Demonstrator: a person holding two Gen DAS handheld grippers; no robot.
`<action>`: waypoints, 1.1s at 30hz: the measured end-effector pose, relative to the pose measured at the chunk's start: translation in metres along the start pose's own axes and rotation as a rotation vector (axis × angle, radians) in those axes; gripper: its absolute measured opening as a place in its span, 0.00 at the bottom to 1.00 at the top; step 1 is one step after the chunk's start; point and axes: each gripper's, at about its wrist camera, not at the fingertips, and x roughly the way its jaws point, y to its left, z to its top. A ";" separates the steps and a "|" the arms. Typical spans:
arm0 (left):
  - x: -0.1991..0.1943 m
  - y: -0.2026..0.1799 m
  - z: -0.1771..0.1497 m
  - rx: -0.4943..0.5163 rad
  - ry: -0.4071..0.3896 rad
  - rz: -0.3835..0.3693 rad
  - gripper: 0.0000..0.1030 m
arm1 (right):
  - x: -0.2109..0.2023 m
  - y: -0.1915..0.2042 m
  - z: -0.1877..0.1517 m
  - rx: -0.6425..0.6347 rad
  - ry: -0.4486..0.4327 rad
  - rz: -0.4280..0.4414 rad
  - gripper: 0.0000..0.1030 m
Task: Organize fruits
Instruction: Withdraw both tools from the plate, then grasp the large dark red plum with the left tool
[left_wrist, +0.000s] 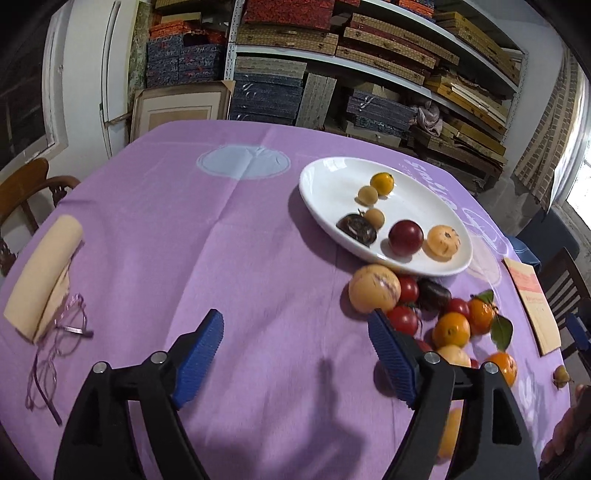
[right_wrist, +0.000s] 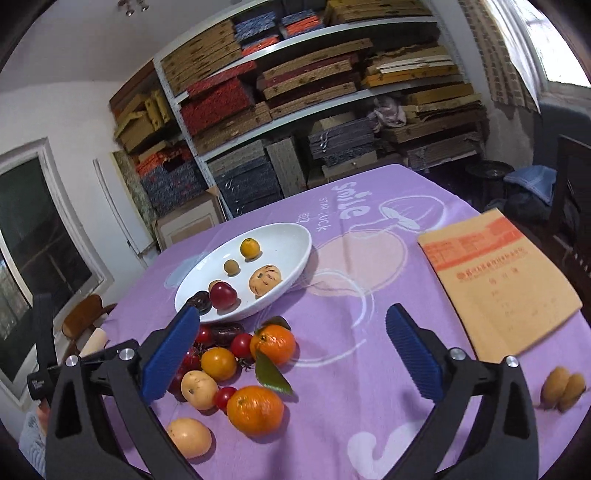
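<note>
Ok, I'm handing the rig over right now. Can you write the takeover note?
Left gripper: open, empty, over bare cloth left of the pile.
Right gripper: open, empty, over cloth right of the pile.
Plate: holds a small yellow fruit, two small tan ones, a plum, a dark fruit and a striped melon.
Pile in front of the plate: oranges, cherry tomatoes, yellow tomato, tan fruits, dark dates.
Two loose tan fruits lie far right, by the envelope.
Done: six on the plate. Left: the pile and the two strays.
</note>
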 end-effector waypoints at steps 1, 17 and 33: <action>-0.002 -0.004 -0.007 0.012 0.003 0.001 0.80 | -0.003 -0.001 -0.002 -0.010 -0.007 -0.014 0.96; 0.018 -0.073 -0.019 0.210 -0.010 0.036 0.81 | 0.004 0.004 -0.005 -0.042 0.006 -0.035 0.96; 0.032 -0.041 -0.028 0.172 0.066 0.058 0.90 | 0.007 0.002 -0.006 -0.036 0.015 -0.030 0.96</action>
